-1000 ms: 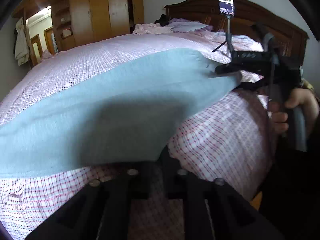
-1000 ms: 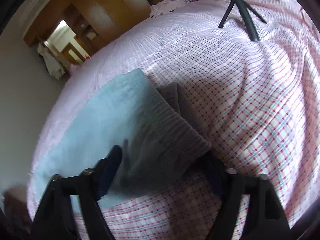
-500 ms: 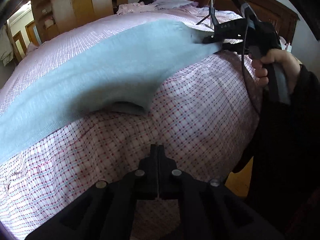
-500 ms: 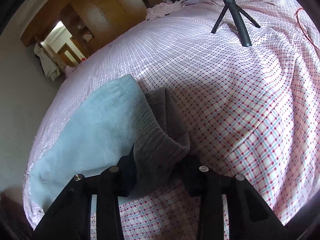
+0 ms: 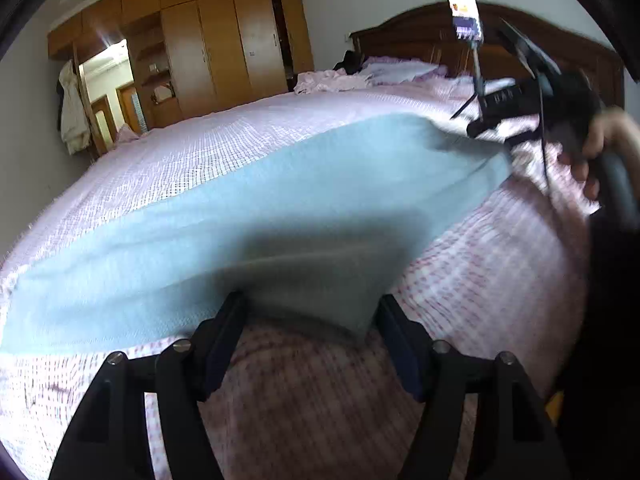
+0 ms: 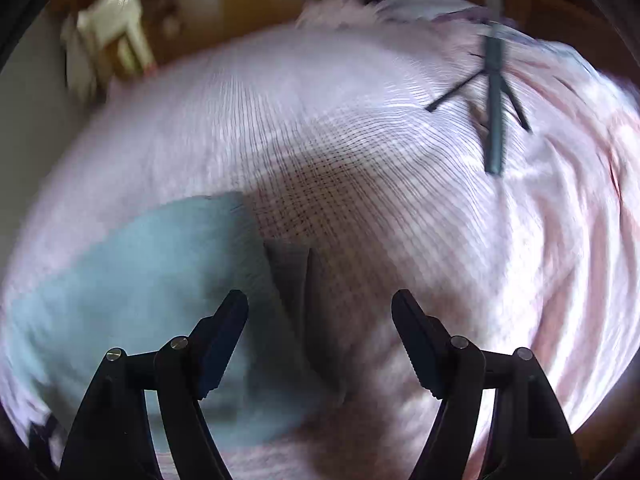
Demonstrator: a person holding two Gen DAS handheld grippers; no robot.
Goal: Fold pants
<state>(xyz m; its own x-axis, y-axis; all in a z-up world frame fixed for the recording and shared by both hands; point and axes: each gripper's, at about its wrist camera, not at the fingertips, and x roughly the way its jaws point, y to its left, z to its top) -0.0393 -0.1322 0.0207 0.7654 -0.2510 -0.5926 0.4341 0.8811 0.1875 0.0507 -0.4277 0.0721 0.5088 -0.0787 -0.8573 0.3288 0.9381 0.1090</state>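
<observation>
The light blue pants lie stretched across the pink checked bed. In the left wrist view my left gripper is open, its fingers either side of the near corner of the pants. The right gripper shows at the far right end of the pants, held by a hand. In the right wrist view my right gripper is open above the grey ribbed waistband, with the pants lying to the left. The view is blurred by motion.
A phone on a tripod stands on the bed near the dark wooden headboard; the tripod also shows in the right wrist view. Crumpled bedding lies at the head end. Wooden wardrobes line the far wall.
My left gripper went from shut and back from the pants to open around their near corner. My right gripper let go of the waistband, opened and lifted away.
</observation>
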